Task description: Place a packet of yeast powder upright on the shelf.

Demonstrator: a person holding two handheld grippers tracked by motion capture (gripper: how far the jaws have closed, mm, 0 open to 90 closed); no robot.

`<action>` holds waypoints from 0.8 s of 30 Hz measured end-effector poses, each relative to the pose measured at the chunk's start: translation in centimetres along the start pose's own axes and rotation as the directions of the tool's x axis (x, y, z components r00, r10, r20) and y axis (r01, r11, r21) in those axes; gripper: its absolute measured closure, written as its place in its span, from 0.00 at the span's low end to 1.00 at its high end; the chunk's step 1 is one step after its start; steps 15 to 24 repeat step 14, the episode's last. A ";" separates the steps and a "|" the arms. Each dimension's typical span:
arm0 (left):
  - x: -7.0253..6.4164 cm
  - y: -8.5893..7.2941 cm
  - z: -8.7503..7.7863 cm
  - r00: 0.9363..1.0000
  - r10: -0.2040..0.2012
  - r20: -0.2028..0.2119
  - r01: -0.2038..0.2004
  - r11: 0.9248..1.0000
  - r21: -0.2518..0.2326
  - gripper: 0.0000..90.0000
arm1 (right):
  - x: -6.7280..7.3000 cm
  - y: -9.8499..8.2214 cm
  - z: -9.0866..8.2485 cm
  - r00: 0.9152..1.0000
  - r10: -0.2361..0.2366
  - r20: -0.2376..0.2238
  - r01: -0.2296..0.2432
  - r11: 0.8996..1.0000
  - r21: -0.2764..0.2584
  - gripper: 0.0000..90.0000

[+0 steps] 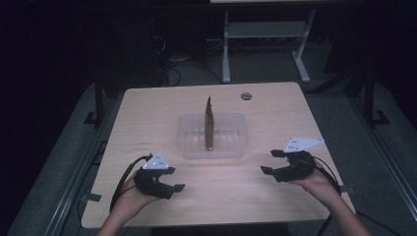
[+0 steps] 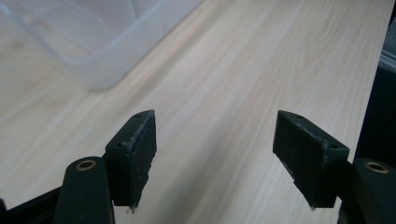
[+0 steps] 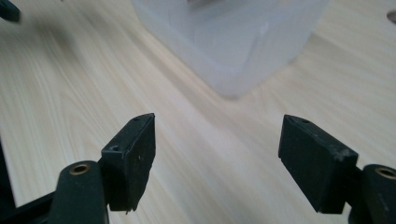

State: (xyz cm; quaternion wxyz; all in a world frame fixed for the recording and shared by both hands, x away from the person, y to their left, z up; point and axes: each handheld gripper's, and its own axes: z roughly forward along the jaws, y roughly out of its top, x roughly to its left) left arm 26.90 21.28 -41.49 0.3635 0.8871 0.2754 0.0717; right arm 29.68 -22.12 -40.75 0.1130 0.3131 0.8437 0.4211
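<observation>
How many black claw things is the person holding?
2. The left gripper is in the hand at the table's near left, jaws open. The right gripper is in the hand at the near right, jaws open too. A clear tub sits between them.

- The desk (image 1: 147, 105) has a pale wood-grain top and stands on a grey floor (image 1: 59, 147).
- A clear plastic container (image 1: 189, 142) sits directly on it, near the middle.
- A small round dark cap (image 1: 246, 96) is set in the top near the far edge.
- Faint small marks (image 1: 140, 146) show left of the container.
</observation>
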 end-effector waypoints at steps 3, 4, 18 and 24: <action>-0.1 -1.3 0.4 1.000 0.014 -0.008 -0.014 0.999 0.029 0.32 | 0.1 -1.7 0.2 1.000 -0.020 0.021 0.019 0.999 0.027 0.30; 0.0 -1.7 0.5 1.000 0.015 -0.007 -0.015 0.999 0.039 0.32 | 0.1 -2.3 0.3 0.999 -0.028 0.024 0.027 0.999 0.038 0.30; 0.3 -2.2 1.6 0.999 0.046 0.001 -0.046 0.996 0.076 0.30 | 0.2 -4.2 1.9 0.993 -0.112 0.020 0.106 0.976 0.189 0.30; 0.3 -2.2 1.6 0.999 0.046 0.001 -0.046 0.996 0.076 0.30 | 0.2 -4.2 1.9 0.993 -0.112 0.020 0.106 0.976 0.189 0.30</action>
